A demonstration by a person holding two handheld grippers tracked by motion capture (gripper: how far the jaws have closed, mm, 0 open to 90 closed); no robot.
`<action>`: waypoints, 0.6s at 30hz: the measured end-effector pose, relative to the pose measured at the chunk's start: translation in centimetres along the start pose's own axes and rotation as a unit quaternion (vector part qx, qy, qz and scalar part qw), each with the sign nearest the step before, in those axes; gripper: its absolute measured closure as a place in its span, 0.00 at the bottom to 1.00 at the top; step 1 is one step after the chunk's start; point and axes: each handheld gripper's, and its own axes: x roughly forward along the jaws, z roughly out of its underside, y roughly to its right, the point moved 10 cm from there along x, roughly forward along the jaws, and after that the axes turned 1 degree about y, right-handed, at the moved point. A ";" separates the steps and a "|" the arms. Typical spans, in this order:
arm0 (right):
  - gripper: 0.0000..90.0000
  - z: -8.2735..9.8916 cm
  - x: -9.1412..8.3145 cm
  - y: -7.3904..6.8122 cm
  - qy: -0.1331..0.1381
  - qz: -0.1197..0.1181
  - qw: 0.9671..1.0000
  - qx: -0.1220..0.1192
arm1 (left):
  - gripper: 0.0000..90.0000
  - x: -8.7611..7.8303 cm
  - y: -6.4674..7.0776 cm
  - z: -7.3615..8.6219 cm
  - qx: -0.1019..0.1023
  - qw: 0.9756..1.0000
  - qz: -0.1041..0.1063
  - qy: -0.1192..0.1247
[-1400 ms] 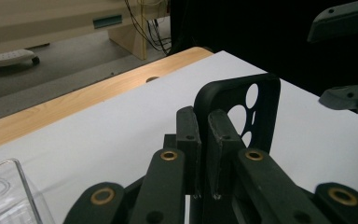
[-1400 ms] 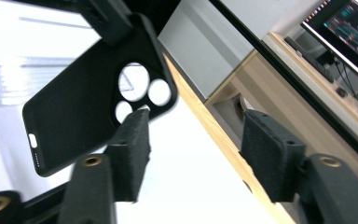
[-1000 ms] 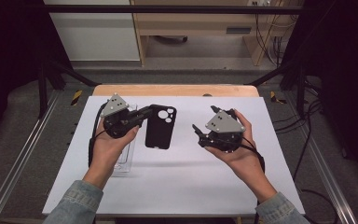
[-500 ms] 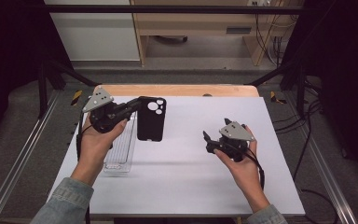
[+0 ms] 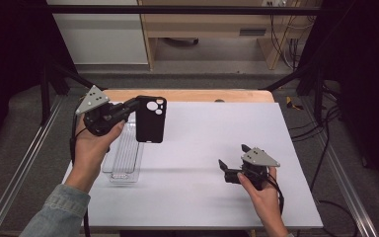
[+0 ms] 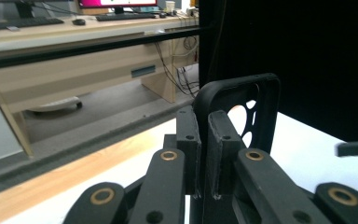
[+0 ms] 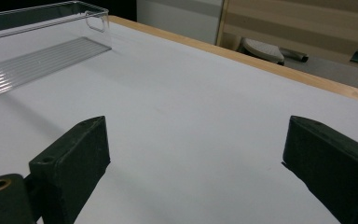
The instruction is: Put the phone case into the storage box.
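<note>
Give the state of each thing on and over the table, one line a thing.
Left tongs: shut on the phone case's edge.
Phone case: black, held upright in the air above the clear tray.
Clear tray: empty, flat on the white table.
Right tongs: open, holding nothing, low over the table.

A clear tray [image 5: 124, 160] lies on the white table [image 5: 217, 133].

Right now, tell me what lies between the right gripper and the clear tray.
Nothing: in the high view the white table runs bare from the right gripper to the clear tray. The right gripper view shows likewise.
</note>
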 end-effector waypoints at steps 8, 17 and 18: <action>0.07 1.3 -1.8 1.7 0.033 0.020 0.999 0.018 | 0.93 -0.3 -2.1 -0.6 -0.007 1.000 -0.017 0.005; 0.06 2.6 -3.3 2.5 0.073 0.051 0.996 0.030 | 0.93 -0.6 -4.1 -1.2 -0.016 0.999 -0.036 0.015; 0.06 2.5 -3.5 2.5 0.077 0.050 0.995 0.029 | 0.93 -0.6 -4.3 -1.1 -0.019 0.999 -0.037 0.016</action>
